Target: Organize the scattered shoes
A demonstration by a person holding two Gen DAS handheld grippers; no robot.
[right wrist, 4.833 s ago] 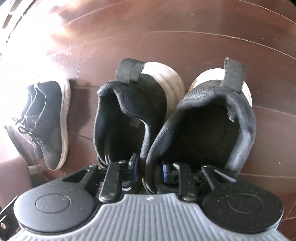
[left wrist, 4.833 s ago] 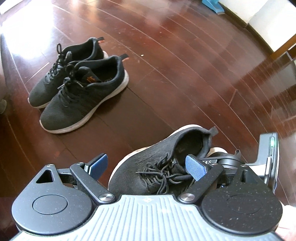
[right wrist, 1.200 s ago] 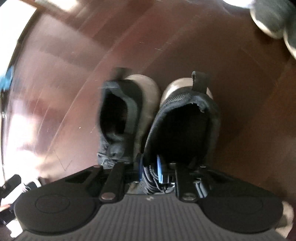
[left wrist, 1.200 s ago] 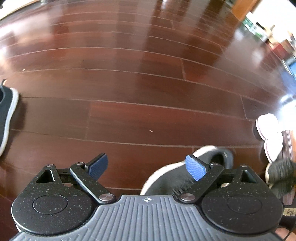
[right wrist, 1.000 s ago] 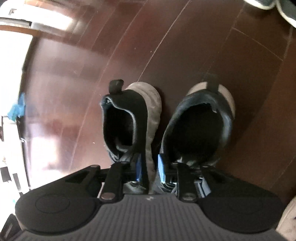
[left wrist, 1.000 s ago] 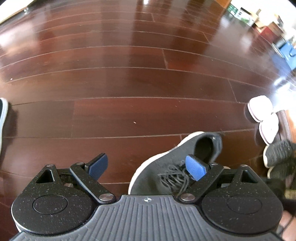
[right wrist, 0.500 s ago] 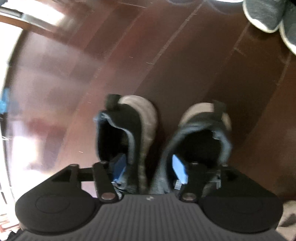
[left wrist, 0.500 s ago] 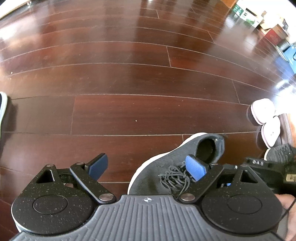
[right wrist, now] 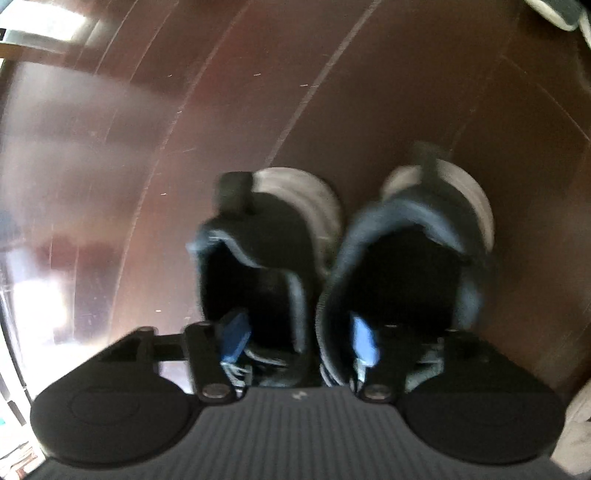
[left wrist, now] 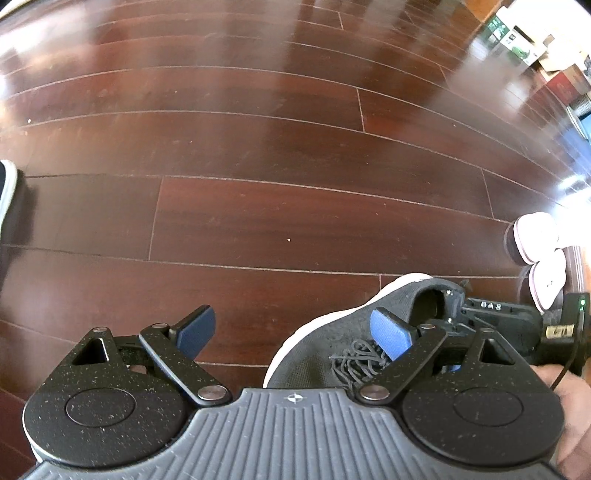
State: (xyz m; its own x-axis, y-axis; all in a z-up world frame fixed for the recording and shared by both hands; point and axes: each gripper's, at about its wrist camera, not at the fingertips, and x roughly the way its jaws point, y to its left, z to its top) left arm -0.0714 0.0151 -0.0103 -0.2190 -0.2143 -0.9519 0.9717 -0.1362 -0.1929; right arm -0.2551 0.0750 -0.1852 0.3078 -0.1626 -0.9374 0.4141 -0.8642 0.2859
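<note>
Left claw [left wrist: 295, 334], left wrist view: jaws spread wide, blue pads [left wrist: 195, 330] apart with bare floor between them, holding nothing. Wooden floor [left wrist: 258, 155]: dark red-brown boards, glossy, with light glare toward the far right. Dark mesh sneaker [left wrist: 332, 350]: white sole, black laces, lying on the floor at lower right, just behind the right-hand pad; heel opening toward the far right. Right claw [left wrist: 491, 317]: black body seen at the sneaker's heel opening, with a green light at its far end; a hand [left wrist: 569, 406] shows at the right edge. Pale slippers [left wrist: 539, 251]: two, side by side near the right edge, beyond the sneaker. Another shoe [left wrist: 7, 184]: only a white-edged sliver at the left edge, well apart from the rest.

Right claw [right wrist: 295, 338], right wrist view, blurred: jaws parted to a middling width, one blue pad [right wrist: 232, 336] inside the left sneaker's opening, the other inside the right sneaker's opening, the two adjoining inner walls between them. Whether the pads press those walls cannot be told. Left sneaker [right wrist: 266, 236] and right sneaker [right wrist: 424, 236]: dark uppers, pale soles, heel tabs pointing away, side by side and touching or nearly so, over the wooden floor [right wrist: 184, 110]. Whether they rest on the floor cannot be told. Grey shoes [right wrist: 561, 11]: partly in view at the top right corner, well apart from the pair.
</note>
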